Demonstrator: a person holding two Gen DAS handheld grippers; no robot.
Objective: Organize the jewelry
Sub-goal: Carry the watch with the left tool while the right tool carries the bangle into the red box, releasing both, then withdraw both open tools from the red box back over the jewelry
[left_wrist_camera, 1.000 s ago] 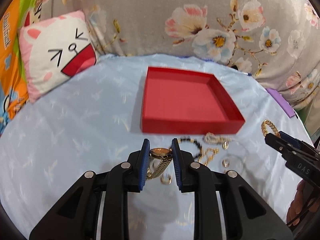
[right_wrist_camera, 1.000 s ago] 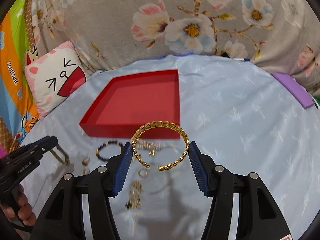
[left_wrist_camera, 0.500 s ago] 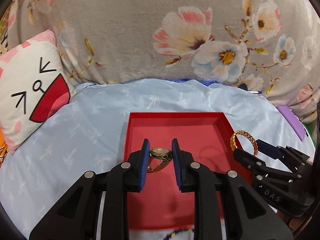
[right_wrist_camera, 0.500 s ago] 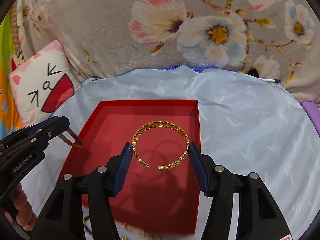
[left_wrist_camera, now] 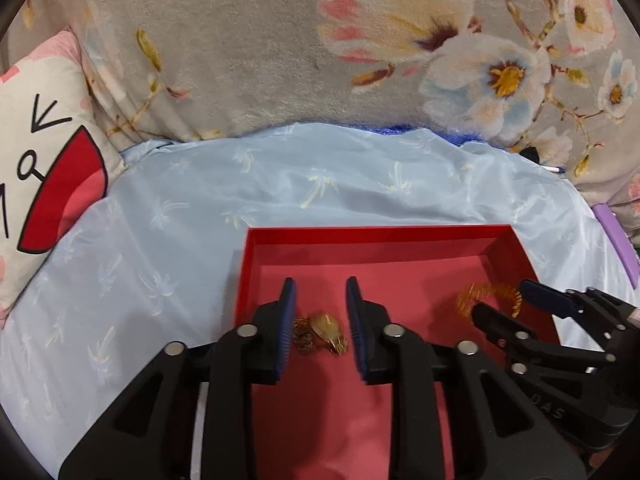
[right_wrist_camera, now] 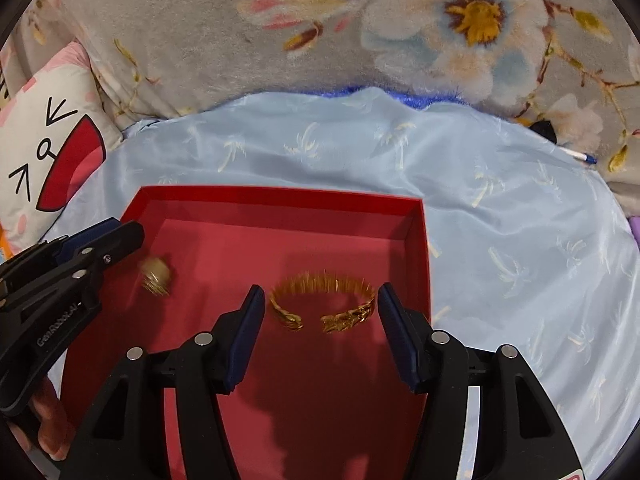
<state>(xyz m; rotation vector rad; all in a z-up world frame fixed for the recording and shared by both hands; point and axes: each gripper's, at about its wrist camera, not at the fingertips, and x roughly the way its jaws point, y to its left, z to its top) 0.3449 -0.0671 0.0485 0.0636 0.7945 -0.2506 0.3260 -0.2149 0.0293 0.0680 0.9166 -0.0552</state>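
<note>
Watches: one gold watch [left_wrist_camera: 322, 332], blurred, lower centre of the left wrist view, inside the red tray [left_wrist_camera: 376, 234].
Bangles: one open gold bangle [right_wrist_camera: 323, 306], blurred, centre of the right wrist view, also over the tray floor.
Left hand-held gripper [left_wrist_camera: 320, 326]: spread, pads clear of the watch.
Right hand-held gripper [right_wrist_camera: 321, 332]: spread, not touching the bangle.
Around: light blue sheet [left_wrist_camera: 160, 216] under the tray; cartoon pillow [left_wrist_camera: 40, 152] at left; floral blanket [right_wrist_camera: 320, 20] behind.

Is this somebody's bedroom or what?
Probably a bedroom or living room at home: a cartoon-face pillow, a fuzzy flowered blanket and a pale blue sheet under the red tray.
</note>
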